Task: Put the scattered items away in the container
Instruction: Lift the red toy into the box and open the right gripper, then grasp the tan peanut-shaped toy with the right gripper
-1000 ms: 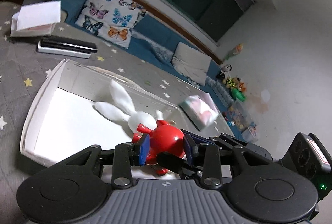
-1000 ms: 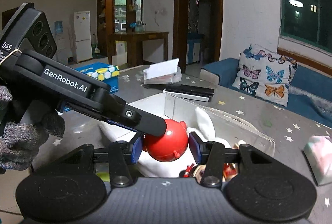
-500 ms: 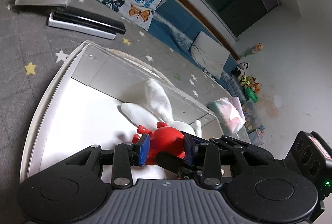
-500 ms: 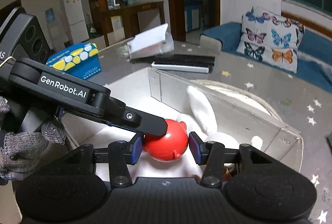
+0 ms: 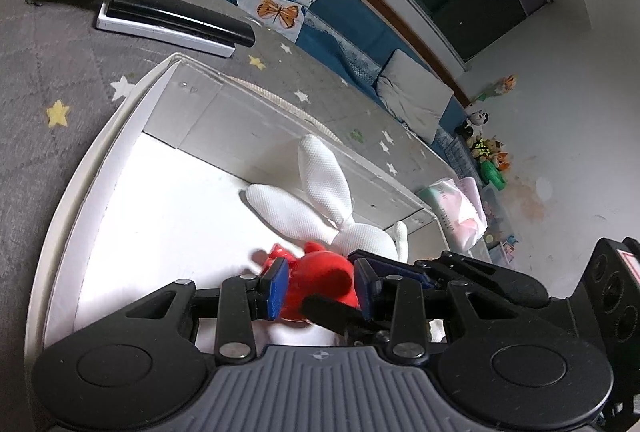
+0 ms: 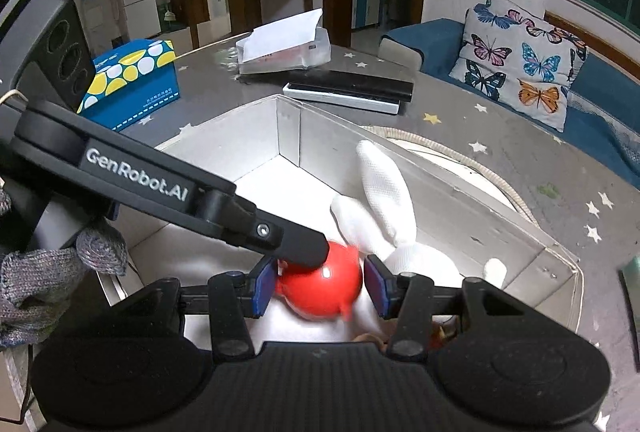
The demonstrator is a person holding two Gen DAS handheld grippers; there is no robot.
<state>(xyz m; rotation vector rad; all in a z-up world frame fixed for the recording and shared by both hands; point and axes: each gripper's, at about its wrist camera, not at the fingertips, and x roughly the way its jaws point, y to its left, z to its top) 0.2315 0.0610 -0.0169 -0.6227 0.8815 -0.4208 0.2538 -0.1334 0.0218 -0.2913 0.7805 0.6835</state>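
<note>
Both the left gripper (image 5: 320, 282) and the right gripper (image 6: 320, 286) clamp the red toy (image 6: 324, 288) from either side. It hangs low inside the white box (image 6: 288, 123), just near of the white plush rabbit (image 5: 312, 199).

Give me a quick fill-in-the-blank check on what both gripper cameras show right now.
1. The toy between both grippers' pads is coloured ____.
2. The white plush rabbit lies ____ the white box.
3. The cushion on the blue sofa is printed with ____.
4. The left gripper and the right gripper are above the ____.

Missing words: red; inside; butterflies; box
</note>
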